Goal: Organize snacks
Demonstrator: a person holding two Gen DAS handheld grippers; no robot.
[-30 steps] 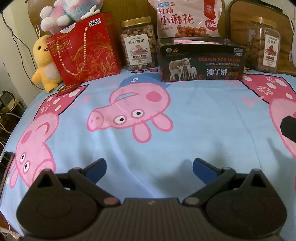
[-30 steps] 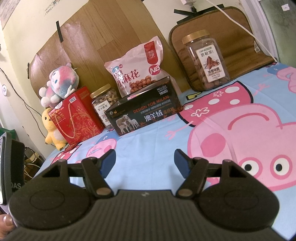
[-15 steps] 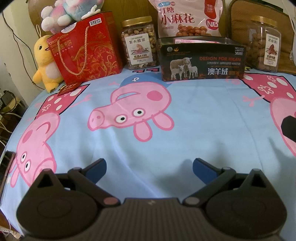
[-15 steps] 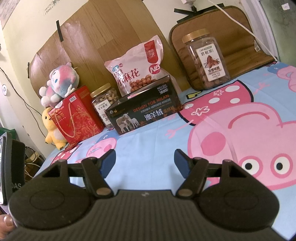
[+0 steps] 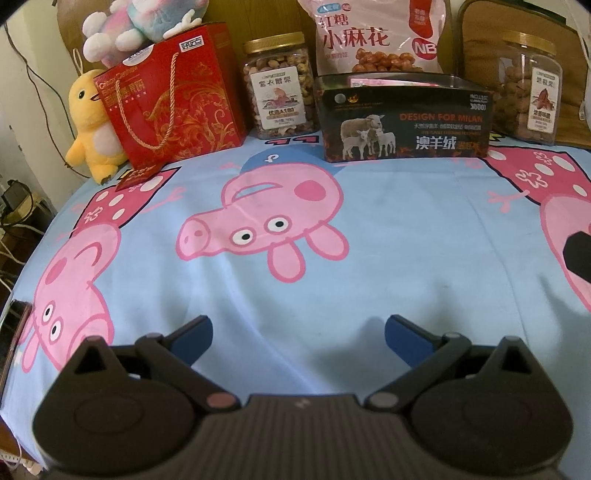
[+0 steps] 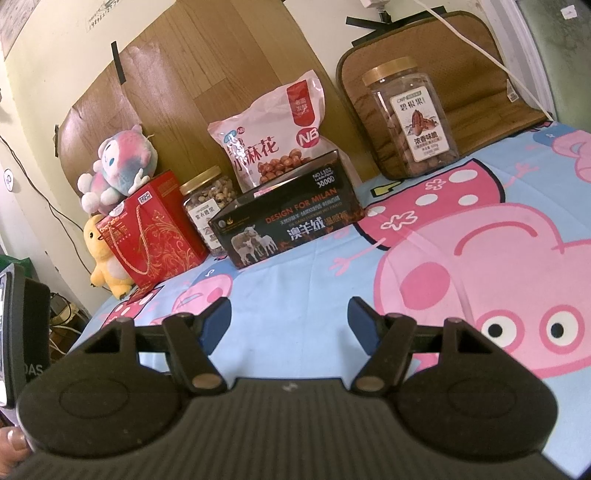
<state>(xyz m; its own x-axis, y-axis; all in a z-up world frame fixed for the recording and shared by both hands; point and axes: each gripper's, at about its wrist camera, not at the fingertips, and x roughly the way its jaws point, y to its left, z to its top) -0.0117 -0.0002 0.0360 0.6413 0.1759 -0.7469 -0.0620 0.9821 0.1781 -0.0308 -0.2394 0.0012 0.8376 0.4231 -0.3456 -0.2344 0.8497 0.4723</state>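
Snacks line the far edge of a blue cartoon-pig sheet [image 5: 388,236]. From left: a red gift bag [image 5: 173,96] [image 6: 155,236], a gold-lidded nut jar [image 5: 279,86] [image 6: 208,206], a pink snack pouch [image 5: 376,35] [image 6: 273,136], and a second nut jar [image 5: 530,88] [image 6: 412,118]. An open dark box with sheep pictures [image 5: 404,123] [image 6: 288,221] stands in front of the pouch. My left gripper [image 5: 298,334] is open and holds nothing, low over the sheet's near side. My right gripper [image 6: 290,319] is open too, well short of the box.
A yellow plush duck [image 5: 90,125] sits left of the red bag and a pink-blue plush [image 6: 118,166] sits on top of it. A brown cushion [image 6: 476,88] leans behind the right jar. Cables hang at the left edge. The other gripper's body [image 6: 26,332] shows at far left.
The left gripper has crept slightly toward the row of snacks, which look a little larger. The right view shifted only slightly. Both grippers stayed open.
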